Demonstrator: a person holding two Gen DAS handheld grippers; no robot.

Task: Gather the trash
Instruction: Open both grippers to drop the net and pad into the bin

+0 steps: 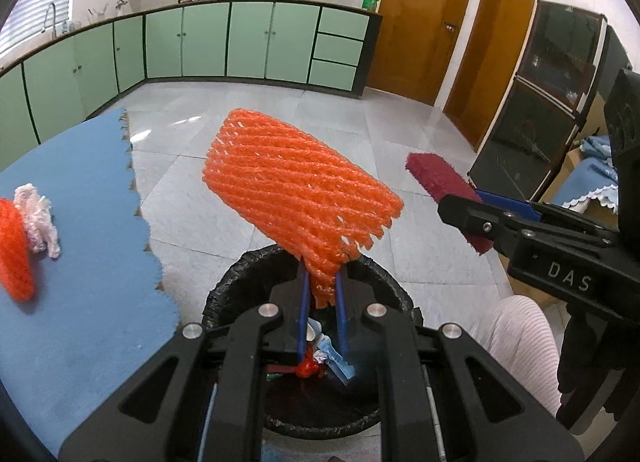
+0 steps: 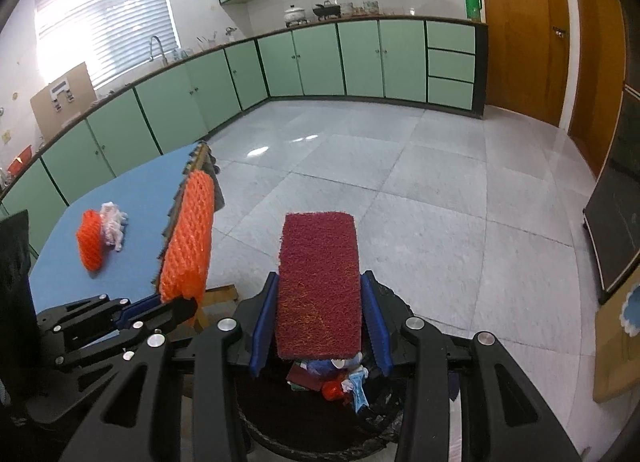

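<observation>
Pinching now: your left fingers point(image 1: 322, 294) are nearly closed on the narrow tail of the orange foam mesh fruit sleeve point(image 1: 298, 186), which fans out above them.
Right grip: your right fingers point(image 2: 320, 326) stand partly open and clamp the long sides of the dark red rectangular scouring pad point(image 2: 318, 286), blue pads pressed to its edges.
Where the trash is: both pieces hang over the round bin lined with a black plastic bag point(image 1: 224, 298); crumpled wrappers and a red scrap already lie inside.
Handling, sleeve: judge it very light, soft and springy; it will flop and may cling to the pads on release, so hold it by the bunched end as you do.
Handling, pad: light, coarse and slightly stiff; the side grip looks secure, and it should drop flat.
Left to collect: another orange mesh sleeve point(image 2: 91, 240) and a whitish foam net point(image 2: 114, 224), touching each other on the worktop.
Worktop: blue mat with a jagged edge point(image 1: 80, 222), beside the bin.
Room: kitchen with pale green cabinets point(image 2: 360, 58), grey tiled floor point(image 2: 440, 182), wooden doors point(image 1: 424, 18).
</observation>
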